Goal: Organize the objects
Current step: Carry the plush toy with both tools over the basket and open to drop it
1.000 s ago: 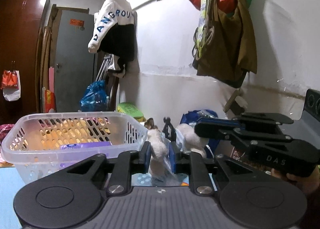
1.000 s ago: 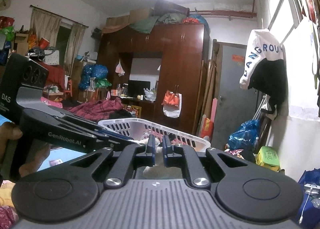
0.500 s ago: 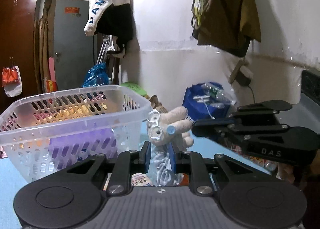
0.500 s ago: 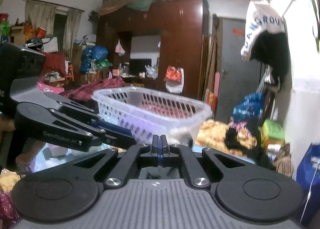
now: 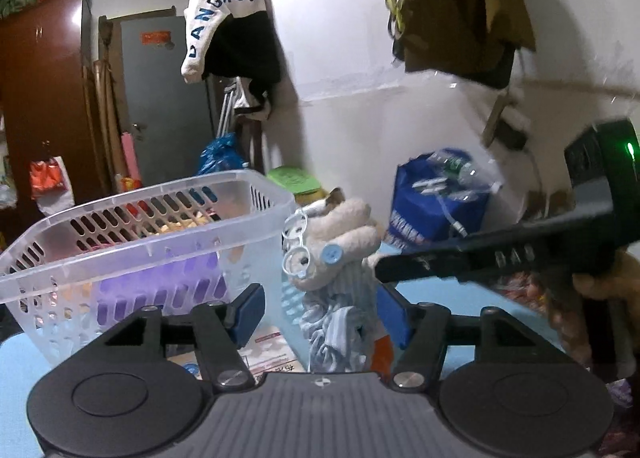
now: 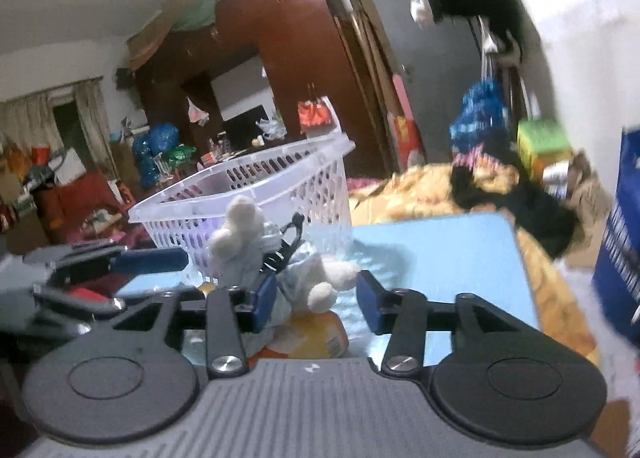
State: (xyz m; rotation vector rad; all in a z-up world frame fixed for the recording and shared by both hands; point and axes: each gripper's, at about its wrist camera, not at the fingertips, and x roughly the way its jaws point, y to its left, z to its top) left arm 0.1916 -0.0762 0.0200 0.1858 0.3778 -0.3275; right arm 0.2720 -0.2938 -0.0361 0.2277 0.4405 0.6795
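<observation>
A cream plush toy with clear glasses, a blue button and striped blue clothes stands on the blue table, just right of a translucent slotted basket. My left gripper is opening, and the toy's striped body sits between its blue pads without being pressed. My right gripper is opening too, with the plush toy's white legs between its pads and a gap on the right side. Each gripper shows in the other's view, the right gripper reaching in from the right and the left gripper from the left.
A yellow packet lies under the toy and a printed packet lies by the basket. Purple items lie inside the basket. Yellow bedding lies past the table's far edge. A blue bag stands by the white wall.
Both grippers were shut, the left one on the toy's striped clothes, and now stand open. Both have dropped lower toward the table, and the right view has rolled.
</observation>
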